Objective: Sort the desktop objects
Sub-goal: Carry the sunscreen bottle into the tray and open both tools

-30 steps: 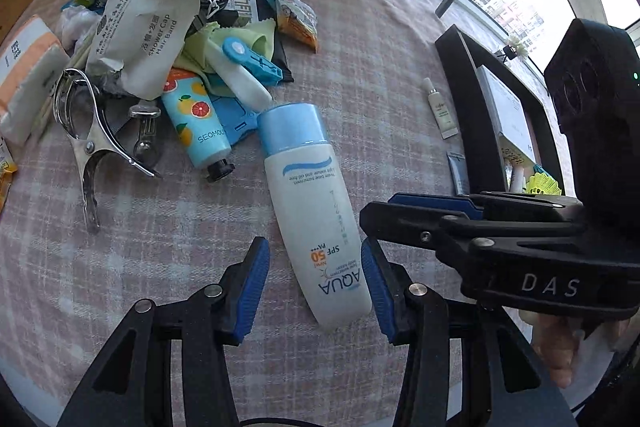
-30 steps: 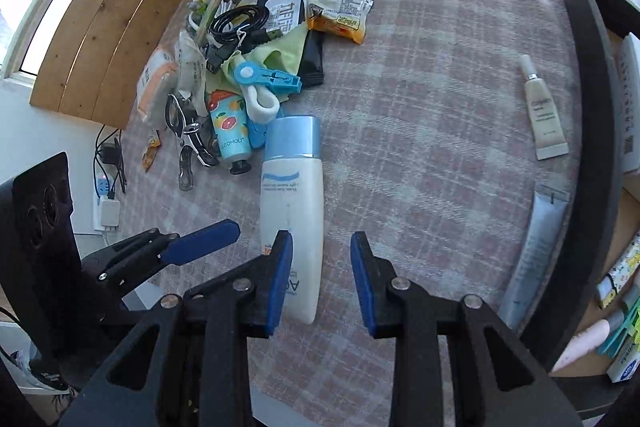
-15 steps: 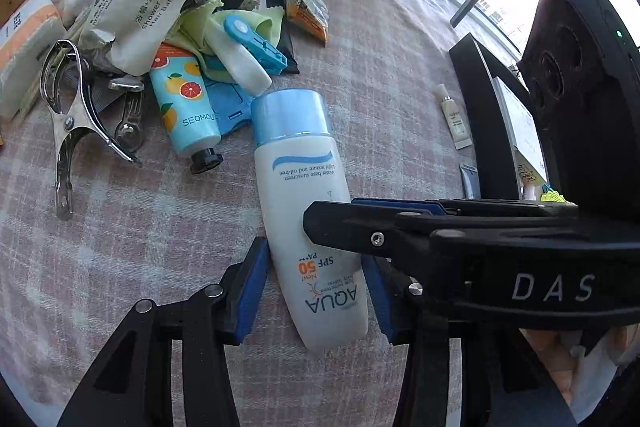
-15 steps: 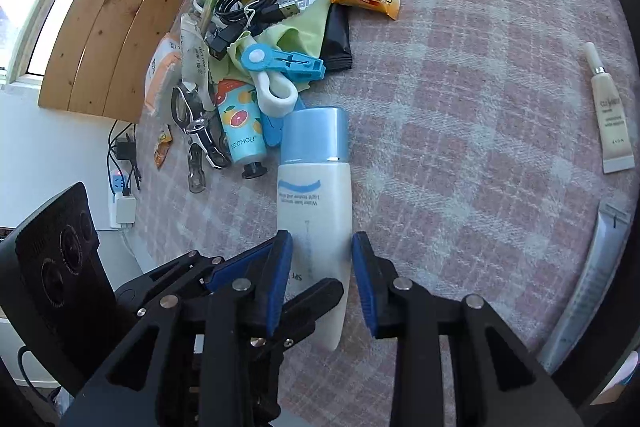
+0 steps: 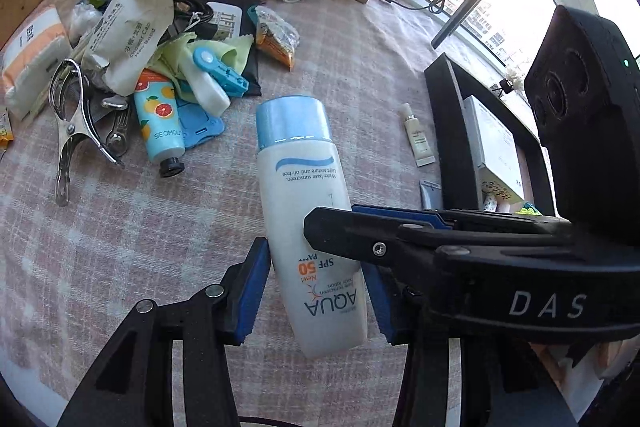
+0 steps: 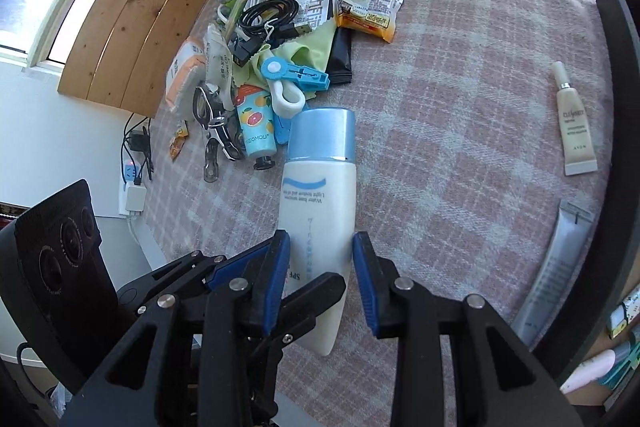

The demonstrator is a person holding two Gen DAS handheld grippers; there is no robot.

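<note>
A white sunscreen bottle with a light blue cap [image 5: 304,187] lies on the plaid tablecloth, cap pointing away; it also shows in the right wrist view [image 6: 320,195]. My left gripper [image 5: 316,291] straddles its lower end, blue pads at both sides, touching or nearly so. My right gripper [image 6: 320,275] straddles the bottle's middle, its pads close against both sides. The right gripper's finger crosses over the bottle in the left wrist view.
A pile of clutter [image 5: 160,39] lies beyond: metal clamp [image 5: 72,115], citrus hand-cream tube [image 5: 160,119], blue clip [image 5: 220,71], packets, cables. A small beige tube [image 6: 574,131] and a grey tube [image 6: 556,263] lie right. A black organizer frame [image 5: 456,131] stands at right.
Both grippers moved forward onto the sunscreen bottle. The right gripper shifted left until the bottle sat between its pads. The bottle stayed lying on the cloth.
</note>
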